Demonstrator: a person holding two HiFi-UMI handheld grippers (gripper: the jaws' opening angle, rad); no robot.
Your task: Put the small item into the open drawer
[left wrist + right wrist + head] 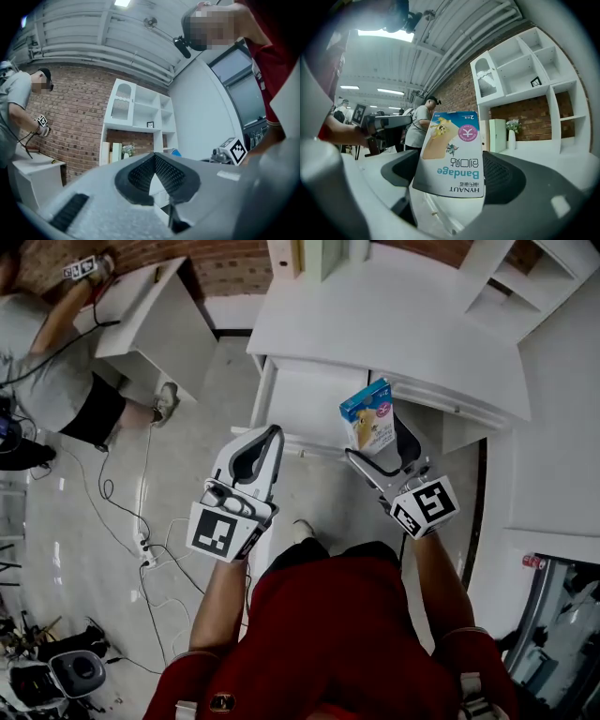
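Note:
A small blue and white bandage box (pixel 368 416) stands upright between the jaws of my right gripper (pixel 377 444), which is shut on it. In the right gripper view the box (pixel 452 154) fills the gap between the dark pads (pixel 501 176), its print upside down. It hangs over the right part of the open white drawer (pixel 298 404), which juts out from under the white desktop (pixel 375 324). My left gripper (pixel 270 437) hovers at the drawer's front left corner. Its pads (pixel 166 173) meet at the tips with nothing between them.
A white shelf unit (pixel 530 282) stands at the back right. At the far left, another person works at a small white table (pixel 155 315). Cables and a power strip (pixel 142 545) lie on the floor at the left. My own foot (pixel 302 531) is below the drawer.

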